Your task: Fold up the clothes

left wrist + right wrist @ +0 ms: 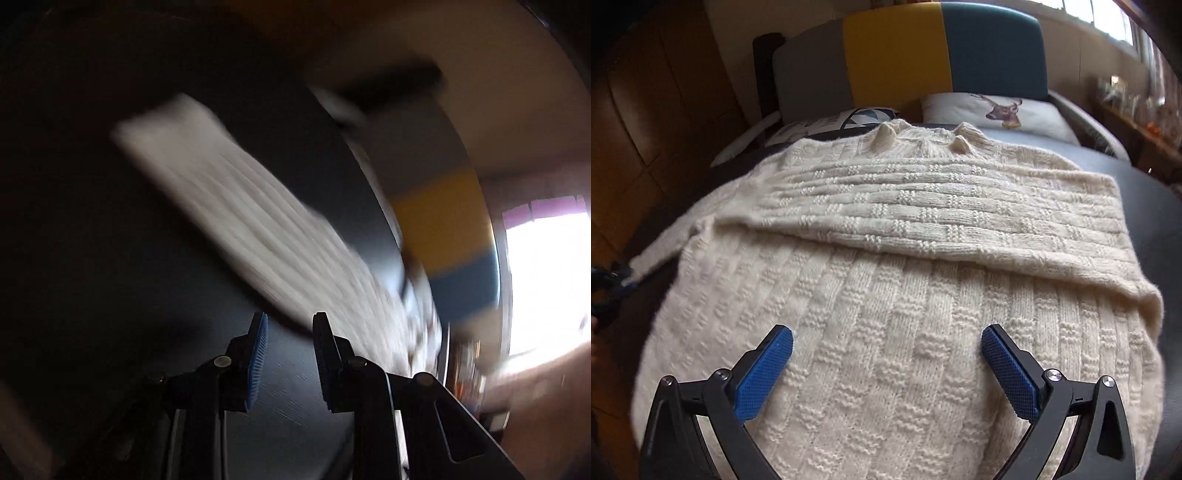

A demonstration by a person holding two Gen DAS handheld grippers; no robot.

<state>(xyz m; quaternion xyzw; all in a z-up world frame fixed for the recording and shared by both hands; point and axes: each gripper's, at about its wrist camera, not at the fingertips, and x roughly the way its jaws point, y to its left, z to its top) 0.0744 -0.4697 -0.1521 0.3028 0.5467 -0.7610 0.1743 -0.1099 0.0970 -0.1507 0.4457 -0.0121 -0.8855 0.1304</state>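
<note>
Here we see a cream knitted sweater (886,280) spread on a dark tabletop (1167,206), one sleeve (923,206) folded across its chest. Beyond the sweater lie a deer pillow (997,110) and a patterned pillow (849,120), against a grey, yellow and teal headboard (897,51). Our right hand-held gripper (886,354) hovers over the sweater's body, jaws wide apart. Our left hand-held gripper (290,325) stands slightly parted, empty, beside the blurred other sleeve (229,206).

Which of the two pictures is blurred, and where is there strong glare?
Left wrist view: heavy motion blur smears the cream sweater; the window at right is blown out white, the rest dark. Right wrist view: sharp and evenly lit, the sweater's knit clear, with fisheye bending at the edges.
</note>
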